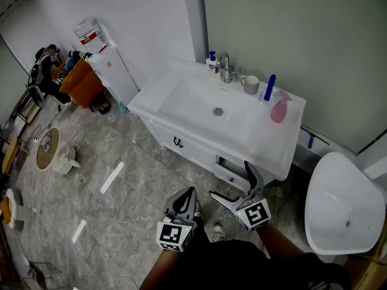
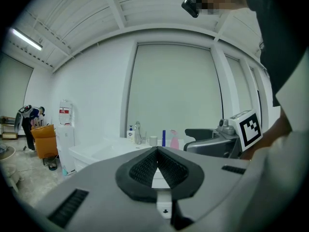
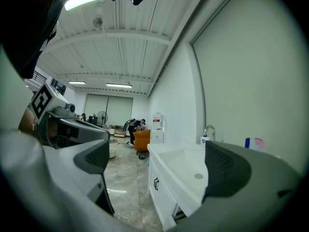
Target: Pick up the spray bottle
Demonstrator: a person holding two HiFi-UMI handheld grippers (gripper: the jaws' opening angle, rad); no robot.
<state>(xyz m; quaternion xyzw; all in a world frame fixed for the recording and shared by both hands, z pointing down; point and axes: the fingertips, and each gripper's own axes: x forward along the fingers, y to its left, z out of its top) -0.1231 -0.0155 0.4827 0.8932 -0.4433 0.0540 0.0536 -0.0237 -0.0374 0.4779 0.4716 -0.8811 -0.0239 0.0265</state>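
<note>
pink spray bottle sits untouched right of the faucet; left gripper jaws together, right gripper jaws wide, empty.

No readable words or numbers. Black-and-white square code markers on left tongs and right tongs. Red label on water jug, blue label on soap bottle, both too small to read.

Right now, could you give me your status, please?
Left gripper shut, right gripper open, both empty. Spray bottle upright on counter, untouched. Blue container close beside it.
</note>
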